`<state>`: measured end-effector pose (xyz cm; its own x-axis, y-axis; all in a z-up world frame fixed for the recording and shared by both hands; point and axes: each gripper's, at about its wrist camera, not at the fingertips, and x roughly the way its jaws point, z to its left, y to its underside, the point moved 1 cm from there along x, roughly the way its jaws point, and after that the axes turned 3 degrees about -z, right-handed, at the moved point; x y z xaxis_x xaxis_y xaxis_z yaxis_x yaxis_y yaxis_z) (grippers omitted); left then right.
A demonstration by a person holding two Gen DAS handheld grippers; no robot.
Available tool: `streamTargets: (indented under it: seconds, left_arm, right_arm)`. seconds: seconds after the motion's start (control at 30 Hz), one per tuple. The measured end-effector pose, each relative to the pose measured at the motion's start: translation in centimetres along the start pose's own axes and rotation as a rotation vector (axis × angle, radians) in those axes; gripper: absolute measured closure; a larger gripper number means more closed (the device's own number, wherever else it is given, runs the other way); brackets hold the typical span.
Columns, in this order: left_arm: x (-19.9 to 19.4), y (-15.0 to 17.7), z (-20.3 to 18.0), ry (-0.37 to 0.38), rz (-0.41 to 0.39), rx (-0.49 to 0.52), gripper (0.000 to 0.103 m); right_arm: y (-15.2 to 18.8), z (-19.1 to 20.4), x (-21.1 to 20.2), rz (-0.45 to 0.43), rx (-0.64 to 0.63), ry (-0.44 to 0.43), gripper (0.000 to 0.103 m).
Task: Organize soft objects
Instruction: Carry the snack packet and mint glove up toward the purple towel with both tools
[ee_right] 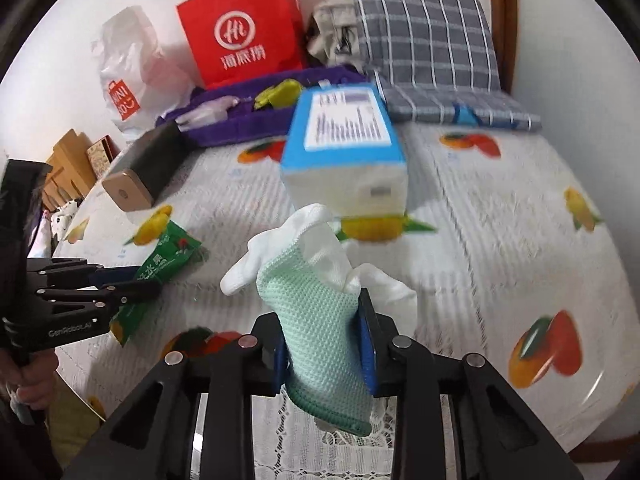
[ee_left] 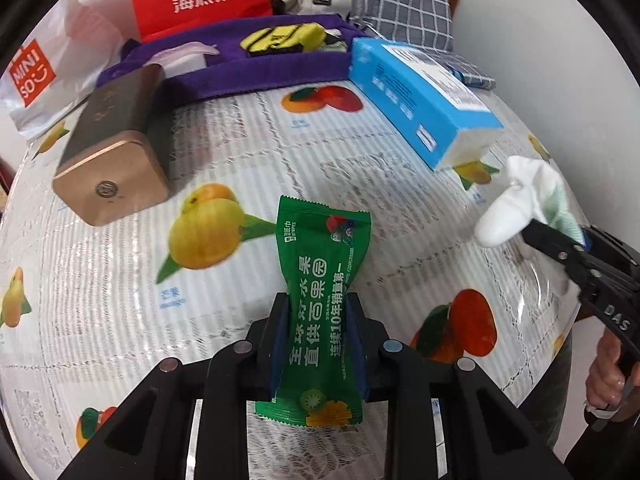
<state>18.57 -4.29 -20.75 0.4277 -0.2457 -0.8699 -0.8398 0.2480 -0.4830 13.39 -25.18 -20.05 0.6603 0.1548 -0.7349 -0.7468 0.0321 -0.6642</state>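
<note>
1. The left gripper (ee_left: 318, 312) pinches a green wet-wipe packet (ee_left: 320, 300) at its middle, so the packet is squeezed narrow there and is held above the table (ee_left: 240, 152).
2. The right gripper (ee_right: 326, 332) is clamped on a white and mint green sock (ee_right: 320, 320), which is lifted over the fruit-print tablecloth (ee_right: 500, 220).
3. A blue box (ee_right: 344, 148) lies just behind the sock.
4. A purple tray (ee_left: 248, 68) with a yellow item (ee_left: 280, 38) stands at the far edge, beside a gold tin (ee_left: 116, 152).
</note>
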Motion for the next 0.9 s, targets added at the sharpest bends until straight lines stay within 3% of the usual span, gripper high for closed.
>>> streamTargets:
  seconds: [0.33,0.6,0.9]
  left_arm:
    - [-3.2,-2.1,2.4,-0.034,-0.073,-0.048,0.077]
    - [-5.3,-4.2,4.0,-0.057,-0.135,-0.114,0.077]
    - [-7.3,-6.1,4.1,-0.093,-0.195,-0.121,0.077]
  right_arm:
    - [-4.5,1.0,-1.9,-0.069,-0.031,0.021,0.074]
    - [-7.3,1.6,-2.9,-0.100,-0.040,0.006,0.074]
    - [-10.4,1.9,-4.2,-0.156,-0.051,-0.024,0.074]
